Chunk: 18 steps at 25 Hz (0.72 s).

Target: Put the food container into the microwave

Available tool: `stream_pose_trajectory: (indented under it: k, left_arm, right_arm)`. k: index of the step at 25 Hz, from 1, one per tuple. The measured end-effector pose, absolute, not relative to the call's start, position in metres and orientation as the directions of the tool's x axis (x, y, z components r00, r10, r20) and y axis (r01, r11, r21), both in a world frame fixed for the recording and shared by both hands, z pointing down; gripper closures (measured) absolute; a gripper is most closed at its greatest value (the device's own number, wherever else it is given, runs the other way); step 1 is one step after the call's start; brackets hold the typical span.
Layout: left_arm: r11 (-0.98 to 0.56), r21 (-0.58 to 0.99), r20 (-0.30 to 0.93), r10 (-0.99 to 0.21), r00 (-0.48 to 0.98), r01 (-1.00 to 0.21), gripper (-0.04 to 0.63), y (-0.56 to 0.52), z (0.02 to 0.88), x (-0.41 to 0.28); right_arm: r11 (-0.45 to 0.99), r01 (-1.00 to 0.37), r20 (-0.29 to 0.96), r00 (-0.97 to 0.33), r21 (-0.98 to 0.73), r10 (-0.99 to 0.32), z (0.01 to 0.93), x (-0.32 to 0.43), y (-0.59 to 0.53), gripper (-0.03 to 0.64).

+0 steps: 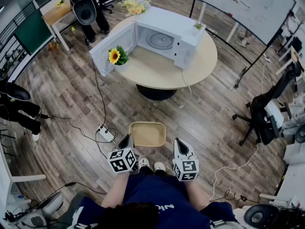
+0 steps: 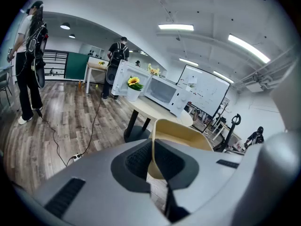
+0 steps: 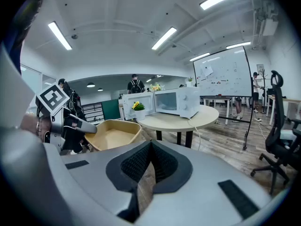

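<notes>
A shallow beige food container hangs in front of me above the wooden floor. My left gripper is shut on its left rim; in the left gripper view the thin rim sits between the pads and the container spreads out beyond. My right gripper is just right of the container, shut and holding nothing. In the right gripper view the container lies to the left of my right gripper. The white microwave stands on the round table ahead, its door swung wide open.
A sunflower pot stands by the open door, and a small plant tops the microwave. A power strip and cables lie on the floor at left. Office chairs stand right, a whiteboard behind. A person stands far left.
</notes>
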<state>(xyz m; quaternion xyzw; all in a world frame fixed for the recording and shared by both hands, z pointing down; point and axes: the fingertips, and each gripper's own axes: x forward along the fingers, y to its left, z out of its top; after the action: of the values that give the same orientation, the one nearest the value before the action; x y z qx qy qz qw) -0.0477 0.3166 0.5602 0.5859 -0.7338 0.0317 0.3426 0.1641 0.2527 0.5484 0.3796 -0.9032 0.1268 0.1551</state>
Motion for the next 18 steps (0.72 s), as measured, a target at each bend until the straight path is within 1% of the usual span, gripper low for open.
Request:
stream_pose_trajectory:
  k: [11, 17, 18]
  left_arm:
    - [0.338, 0.378, 0.532, -0.841, -0.097, -0.862, 0.577, 0.3171, 0.5602, -0.0464]
    - [0.33, 0.382, 0.536, -0.84, -0.084, -0.863, 0.577, 0.3196, 0.5653, -0.0414]
    - [0.33, 0.383, 0.537, -0.84, -0.083, -0.863, 0.577, 0.3206, 0.5665, -0.0416]
  right_arm:
    - [0.696, -0.71, 0.349, -0.682, -0.105, -0.643, 0.5412, 0.1644, 0.2464, 0.607]
    - [0.664, -0.739, 0.346, -0.656, -0.113, -0.671, 0.5437, 0.17, 0.2451, 0.604]
    - [0.662, -0.741, 0.345, -0.654, -0.114, -0.673, 0.5439, 0.1702, 0.2449, 0.59]
